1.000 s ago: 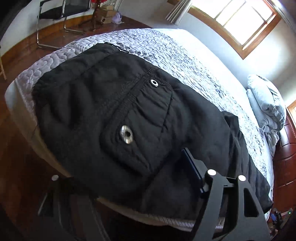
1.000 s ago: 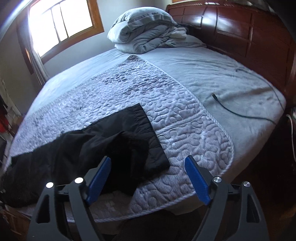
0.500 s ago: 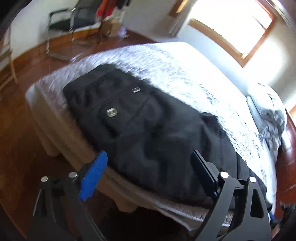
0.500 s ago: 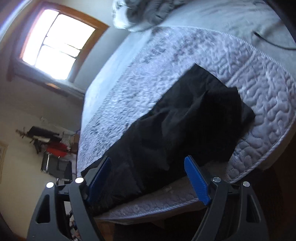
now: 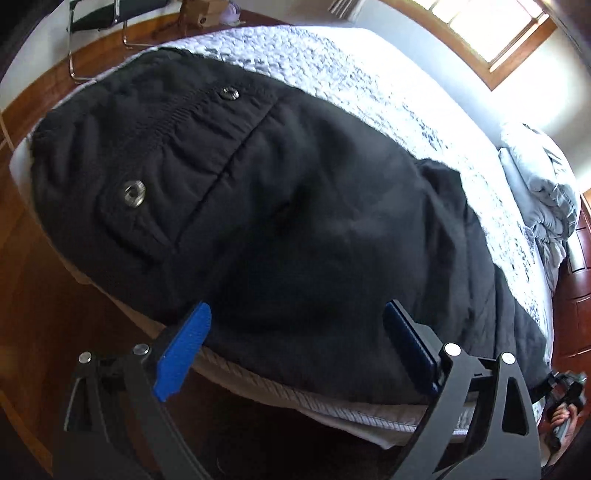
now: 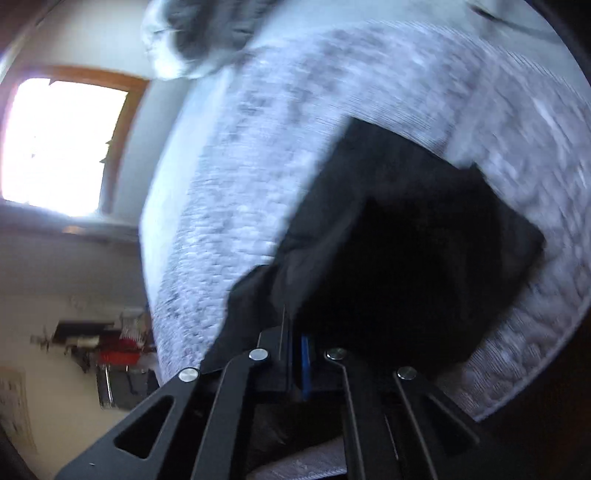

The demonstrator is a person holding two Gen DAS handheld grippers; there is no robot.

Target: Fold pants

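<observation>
Black pants point(image 5: 295, 221) lie flat along the near edge of the quilted bed point(image 5: 351, 74), with a pocket flap and two metal snaps point(image 5: 133, 192) at the waist end on the left. My left gripper point(image 5: 295, 310) hangs over the pants' near edge; its jaws are opening, with fabric below them and nothing pinched. In the blurred right wrist view, the leg end of the pants point(image 6: 424, 240) is dark and rumpled. My right gripper point(image 6: 295, 350) is shut on a fold of that fabric, which tents up into its jaws.
A folded grey duvet point(image 5: 546, 184) lies at the head of the bed beside the dark wooden headboard point(image 5: 580, 277). A metal chair point(image 5: 110, 14) stands on the wood floor point(image 5: 37, 295) beyond the bed's foot. A hand point(image 5: 561, 417) shows at the lower right edge.
My left gripper has opened wide and moved closer over the pants' middle. My right gripper rolled, swung down onto the leg end and shut on the fabric.
</observation>
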